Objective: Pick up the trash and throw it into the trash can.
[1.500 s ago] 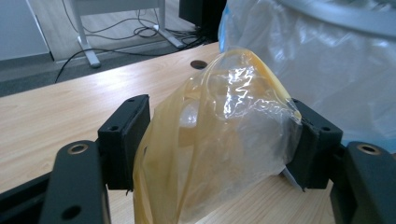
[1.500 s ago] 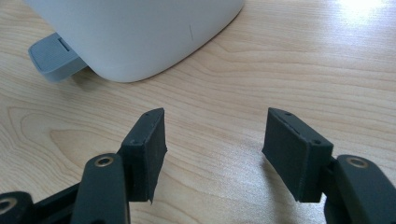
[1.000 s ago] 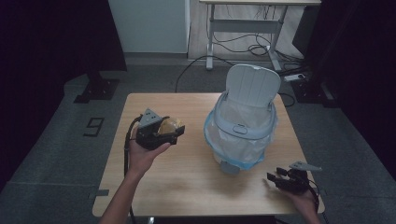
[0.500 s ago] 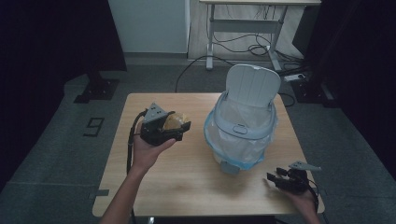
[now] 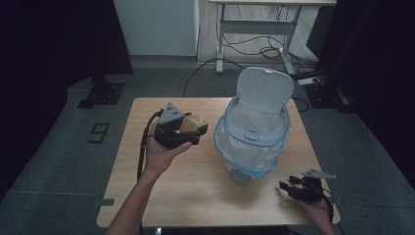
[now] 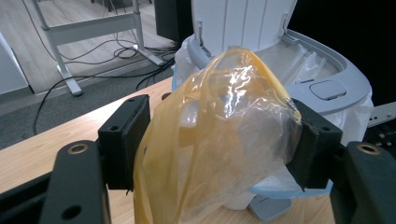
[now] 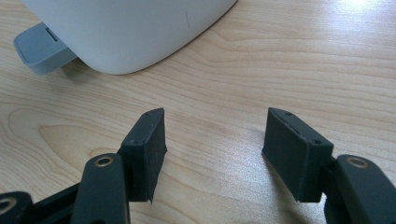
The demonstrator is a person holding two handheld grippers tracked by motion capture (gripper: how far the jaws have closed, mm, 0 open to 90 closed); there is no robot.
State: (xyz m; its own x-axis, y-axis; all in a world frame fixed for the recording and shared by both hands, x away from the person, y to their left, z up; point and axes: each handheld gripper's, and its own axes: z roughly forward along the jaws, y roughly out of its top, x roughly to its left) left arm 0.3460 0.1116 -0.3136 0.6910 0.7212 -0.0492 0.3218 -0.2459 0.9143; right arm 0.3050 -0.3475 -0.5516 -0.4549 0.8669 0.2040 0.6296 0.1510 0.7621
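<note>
Item held: crumpled yellowish clear plastic bag (image 6: pixel 219 135), clamped between both jaws of left tool (image 5: pixel 188 131), bulging up above the pads and hanging below them. Left tool is raised off the surface (image 5: pixel 195 191), carried in person's left hand (image 5: pixel 161 149); grey three-cornered plate on top, cable trailing down along the forearm.

Ahead of left tool, just past the bag: pedal bin (image 5: pixel 254 134), white w/ grey-blue rim, lid standing upright at far side, clear liner bag (image 6: pixel 299 58) folded over rim. Bag and bin are near each other; in left tool view the bag overlaps the bin's rim, contact cannot be told. Bin's grey pedal (image 7: pixel 42 44) sticks out at base, resting on surface.

Right tool (image 5: pixel 293 188): jaws apart, nothing between them, low over the wood surface near its front right corner, held in person's right hand (image 5: pixel 315 208). Ahead and to the left of right tool: bin's white rounded base and pedal, near but apart from the jaws.

Beyond the surface: desk frame w/ metal legs (image 5: pixel 254 29), loose cables (image 5: pixel 254 49) on floor, dark surroundings either side.
</note>
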